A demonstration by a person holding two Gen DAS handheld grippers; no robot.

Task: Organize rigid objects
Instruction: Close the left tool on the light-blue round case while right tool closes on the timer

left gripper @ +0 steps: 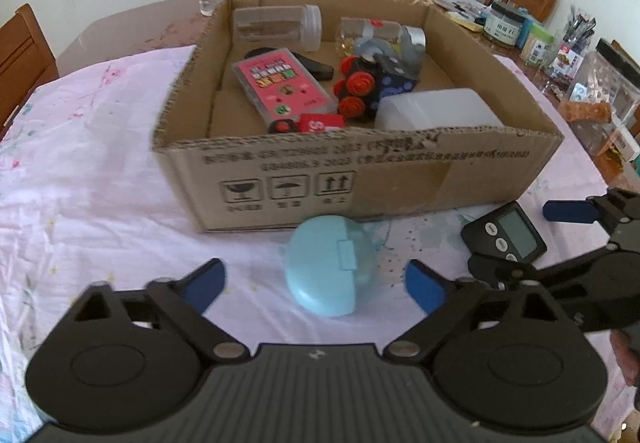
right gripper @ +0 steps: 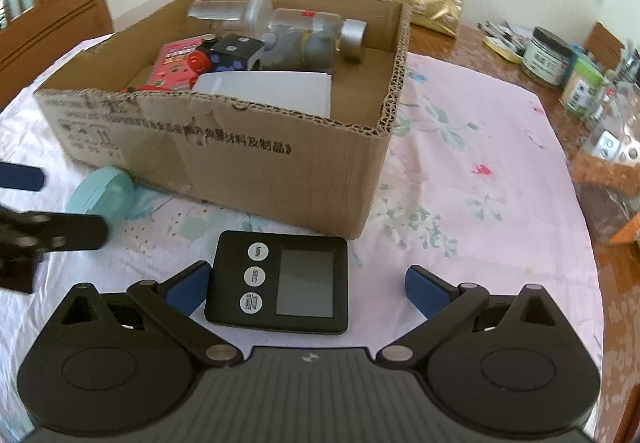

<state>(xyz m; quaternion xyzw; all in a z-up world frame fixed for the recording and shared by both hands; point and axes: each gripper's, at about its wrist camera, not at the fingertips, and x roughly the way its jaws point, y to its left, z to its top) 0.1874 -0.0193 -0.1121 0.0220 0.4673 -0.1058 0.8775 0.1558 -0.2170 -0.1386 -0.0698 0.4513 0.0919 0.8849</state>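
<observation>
Left gripper straddling light-blue case, jaws spread, pads not touching (lining up for pickup). Right gripper released around digital timer. Both items lying just outside cardboard box, awaiting boxing.

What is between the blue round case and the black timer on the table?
Nothing but bare floral tablecloth lies between the blue case and the timer, seen in the right wrist view.
</observation>
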